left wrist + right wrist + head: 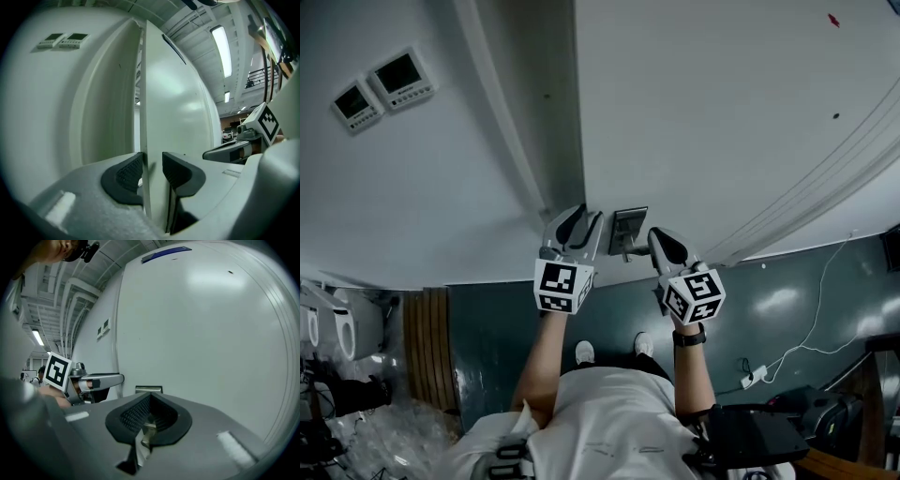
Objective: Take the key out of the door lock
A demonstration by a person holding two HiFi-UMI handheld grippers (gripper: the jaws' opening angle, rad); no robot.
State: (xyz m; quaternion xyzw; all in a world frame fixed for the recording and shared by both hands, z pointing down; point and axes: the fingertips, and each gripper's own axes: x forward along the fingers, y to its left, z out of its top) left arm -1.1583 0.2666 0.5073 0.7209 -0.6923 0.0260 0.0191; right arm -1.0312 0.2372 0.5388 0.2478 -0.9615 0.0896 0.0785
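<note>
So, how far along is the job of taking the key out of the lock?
Done, apparently: the right gripper is shut on a small metal piece, likely the key, held clear of the lock plate. In hand: the left gripper stands open astride the door edge. Left: nothing obvious, only carrying the key away.

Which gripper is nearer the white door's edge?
Left. The left gripper straddles the white door's edge, jaws open; the right gripper, shut on a small metal key, sits farther along its face.
</note>
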